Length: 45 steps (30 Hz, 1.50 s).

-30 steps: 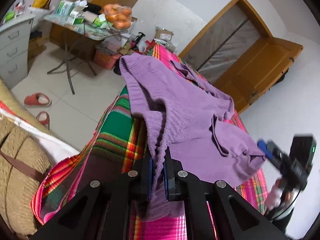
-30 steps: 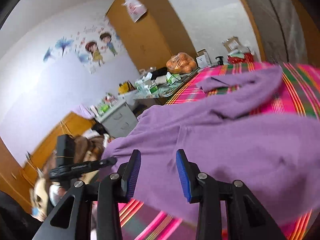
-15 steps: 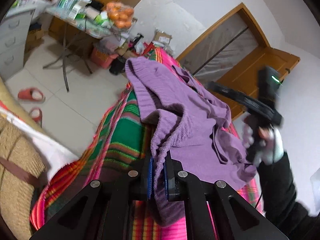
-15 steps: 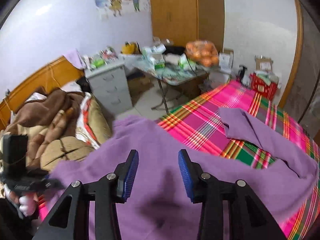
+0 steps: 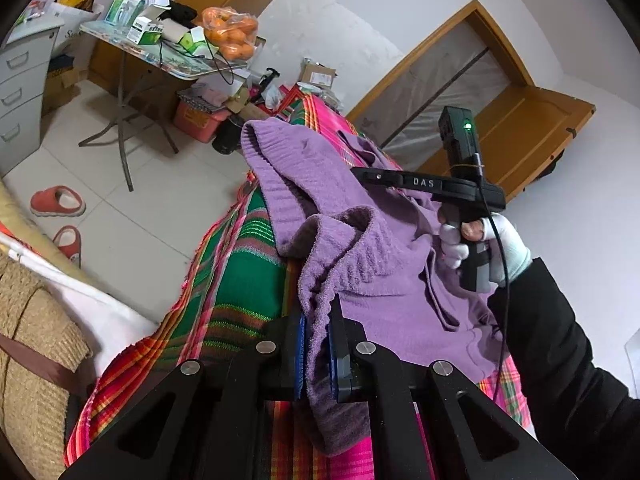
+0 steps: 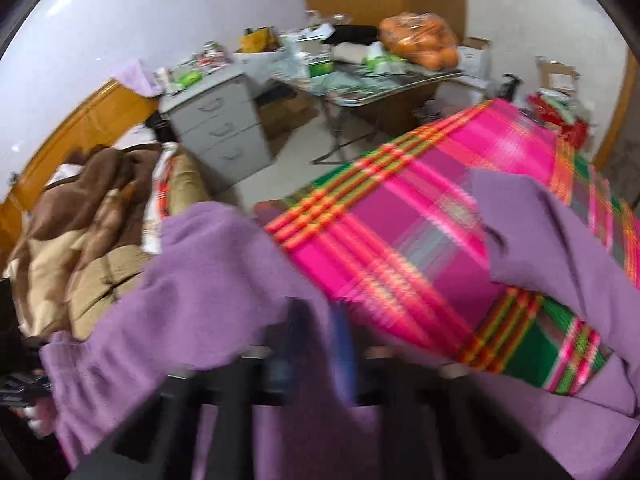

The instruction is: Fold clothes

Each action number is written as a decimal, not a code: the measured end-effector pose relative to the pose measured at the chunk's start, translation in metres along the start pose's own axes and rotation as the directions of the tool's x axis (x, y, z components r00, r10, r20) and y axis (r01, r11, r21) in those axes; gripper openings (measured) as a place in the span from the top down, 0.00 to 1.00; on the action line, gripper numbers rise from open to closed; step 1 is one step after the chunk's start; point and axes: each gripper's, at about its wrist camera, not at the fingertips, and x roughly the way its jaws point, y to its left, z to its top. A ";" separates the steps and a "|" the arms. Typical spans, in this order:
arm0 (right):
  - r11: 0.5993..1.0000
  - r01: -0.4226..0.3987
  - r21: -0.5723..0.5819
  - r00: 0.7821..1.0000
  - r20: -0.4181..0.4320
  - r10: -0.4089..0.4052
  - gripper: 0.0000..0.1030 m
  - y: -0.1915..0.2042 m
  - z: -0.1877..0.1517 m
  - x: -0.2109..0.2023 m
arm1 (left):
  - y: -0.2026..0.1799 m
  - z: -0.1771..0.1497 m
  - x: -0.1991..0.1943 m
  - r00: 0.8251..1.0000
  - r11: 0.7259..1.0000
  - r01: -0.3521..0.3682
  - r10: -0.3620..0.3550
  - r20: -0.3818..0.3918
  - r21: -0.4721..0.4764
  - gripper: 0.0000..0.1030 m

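The left gripper [image 5: 317, 344] is clamped on a ribbed edge of the purple sweater [image 5: 384, 280], which lies rumpled on the plaid bedspread [image 5: 232, 304] along the bed's side. The right gripper [image 6: 318, 344] is closing with purple knit between its blurred jaws. Beyond the bedspread's fringed border lies open tiled floor [image 5: 152, 200], bounded by a folding table [image 5: 160, 56] and a grey drawer cabinet [image 6: 220, 120].

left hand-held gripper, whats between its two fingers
A fold of the purple sweater's ribbed edge sits pinched in the left hand-held gripper, hanging out below it. The left wrist view shows this.
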 end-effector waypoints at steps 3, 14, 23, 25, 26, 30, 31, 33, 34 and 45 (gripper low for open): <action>0.997 0.081 0.008 0.994 0.074 -0.082 0.95 0.000 0.001 -0.019 | -0.001 0.002 0.001 1.000 1.000 -0.010 0.010 -0.003 -0.001 0.91; 0.973 0.201 0.116 0.979 0.020 -0.204 0.86 -0.029 -0.019 -0.039 | -0.001 0.007 0.003 0.999 1.000 -0.010 0.010 -0.037 -0.001 0.91; 0.976 0.137 -0.168 0.985 0.126 -0.117 0.62 0.031 0.025 -0.031 | 0.006 0.010 0.000 0.998 0.999 0.024 -0.025 -0.059 -0.025 0.91; 0.954 0.141 -0.265 0.988 0.099 -0.118 0.62 0.047 0.029 -0.016 | 0.008 0.011 0.000 0.997 0.999 0.036 -0.037 -0.065 -0.029 0.91; 0.940 0.141 -0.312 0.989 0.086 -0.120 0.62 0.055 0.032 -0.009 | 0.009 0.012 0.000 0.997 0.999 0.038 -0.040 -0.067 -0.027 0.91; 0.894 0.082 -0.441 0.996 0.018 -0.083 0.61 0.073 0.039 0.017 | 0.011 0.013 -0.001 0.996 0.999 0.050 -0.051 -0.072 -0.021 0.91; 0.894 0.059 -0.445 0.998 -0.006 -0.068 0.61 0.073 0.041 0.024 | 0.011 0.013 -0.001 0.996 0.999 0.051 -0.053 -0.074 -0.016 0.91; 0.895 0.014 -0.445 0.998 -0.048 -0.039 0.61 0.071 0.045 0.035 | 0.011 0.013 -0.001 0.996 0.999 0.053 -0.053 -0.076 -0.006 0.91; 0.899 -0.005 -0.437 0.998 -0.061 -0.025 0.61 0.069 0.045 0.038 | 0.011 0.014 -0.001 0.996 0.999 0.054 -0.054 -0.077 -0.002 0.91; 0.946 0.118 -0.301 0.988 0.127 -0.083 0.91 0.055 0.078 0.013 | 0.009 0.041 0.008 0.996 0.998 -0.042 0.046 -0.075 0.050 0.91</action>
